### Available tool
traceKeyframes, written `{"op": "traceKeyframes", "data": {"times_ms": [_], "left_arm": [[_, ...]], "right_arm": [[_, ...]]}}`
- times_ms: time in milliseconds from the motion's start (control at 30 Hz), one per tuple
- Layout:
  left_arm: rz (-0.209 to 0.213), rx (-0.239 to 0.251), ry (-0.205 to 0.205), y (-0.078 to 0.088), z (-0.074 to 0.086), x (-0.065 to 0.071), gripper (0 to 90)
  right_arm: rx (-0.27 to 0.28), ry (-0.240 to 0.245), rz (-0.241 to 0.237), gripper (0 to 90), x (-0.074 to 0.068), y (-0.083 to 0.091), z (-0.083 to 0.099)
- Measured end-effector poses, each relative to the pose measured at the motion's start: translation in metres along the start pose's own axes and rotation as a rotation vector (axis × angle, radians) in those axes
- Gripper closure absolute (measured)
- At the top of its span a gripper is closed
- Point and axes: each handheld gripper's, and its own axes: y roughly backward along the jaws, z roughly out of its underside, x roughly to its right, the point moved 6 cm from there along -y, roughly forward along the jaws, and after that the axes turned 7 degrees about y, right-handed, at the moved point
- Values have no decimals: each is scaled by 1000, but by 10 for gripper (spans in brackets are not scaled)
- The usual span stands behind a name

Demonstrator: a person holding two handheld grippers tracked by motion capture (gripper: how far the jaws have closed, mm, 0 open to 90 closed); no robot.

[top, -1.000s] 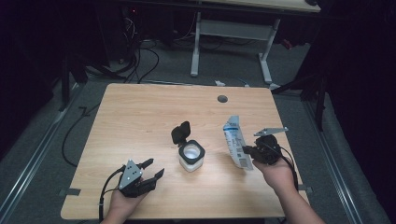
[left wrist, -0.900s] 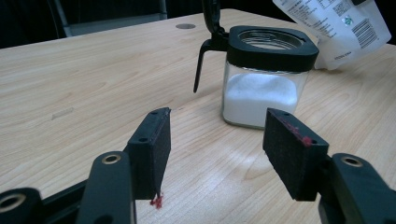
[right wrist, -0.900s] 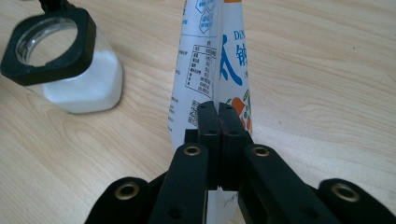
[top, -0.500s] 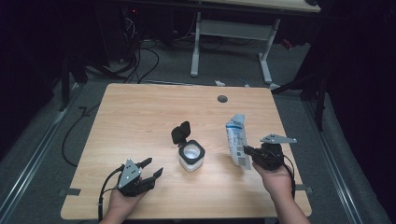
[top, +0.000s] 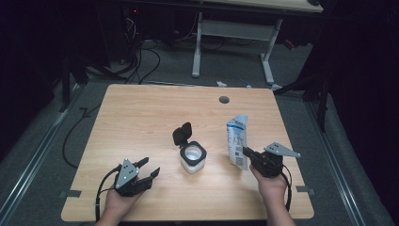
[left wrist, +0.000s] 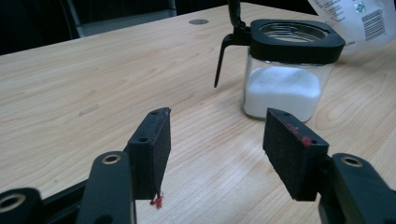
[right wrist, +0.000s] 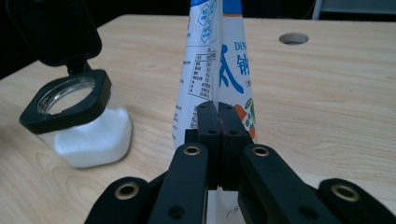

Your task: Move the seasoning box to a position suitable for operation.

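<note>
The right gripper (top: 245,154) has come down a little, and the white and blue bag (top: 237,140) it pinches shut now stands upright, its bottom at the desk (top: 141,113) just beside the open jar (top: 192,157) of white powder. The pouring looks finished, I think. The right hand (top: 272,183) reaches in level. The left gripper (top: 149,168) rests low on the desk, jaws apart and holding nothing.

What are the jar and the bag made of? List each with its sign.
Jar: clear glass or hard plastic body, since the white grains show through; matte black plastic-looking collar and flip lid.
Bag: thin printed film, probably plastic, slightly glossy; it creases where the right tool pinches it.
</note>
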Motion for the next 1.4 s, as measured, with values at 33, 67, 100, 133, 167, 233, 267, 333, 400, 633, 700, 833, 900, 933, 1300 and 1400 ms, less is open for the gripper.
{"op": "traceKeyframes", "data": {"times_ms": [33,67,100,133,167,233,267,333,400,633,700,833,900,933,1300,1400], "left_arm": [[-2,1,6,1,0,-2,421],[-7,1,13,2,1,-5,421],[-12,4,21,2,1,-7,421],[-15,3,28,3,1,-9,422],[-18,5,33,3,1,-11,422],[-24,12,40,4,0,-13,422],[-26,13,43,5,0,-14,422],[-28,16,47,5,0,-15,422],[-29,12,43,5,0,-14,422],[-34,11,45,4,1,-15,423],[-34,8,43,3,1,-15,423],[-36,11,43,3,1,-16,423],[-35,13,43,4,1,-16,424],[-35,14,43,4,1,-16,424],[-34,16,37,5,0,-15,424],[-34,17,35,6,0,-15,424]], "right_arm": [[16,-3,0,900,1,0,1],[30,-9,4,900,1,-1,2],[42,-7,8,900,3,-2,3],[53,-10,11,900,4,-2,4],[64,-14,14,900,6,-3,5],[78,-22,22,900,9,-4,7],[82,-24,24,900,10,-6,7],[91,-29,27,900,13,-8,8],[98,-34,35,900,17,-10,8],[127,-30,54,900,29,-15,1],[132,-32,60,900,32,-15,1],[103,-22,63,900,34,-20,7],[106,-16,61,900,33,-20,9],[104,-18,63,900,33,-20,10],[89,-27,65,892,32,-10,21],[87,-25,65,869,32,-8,21]]}}
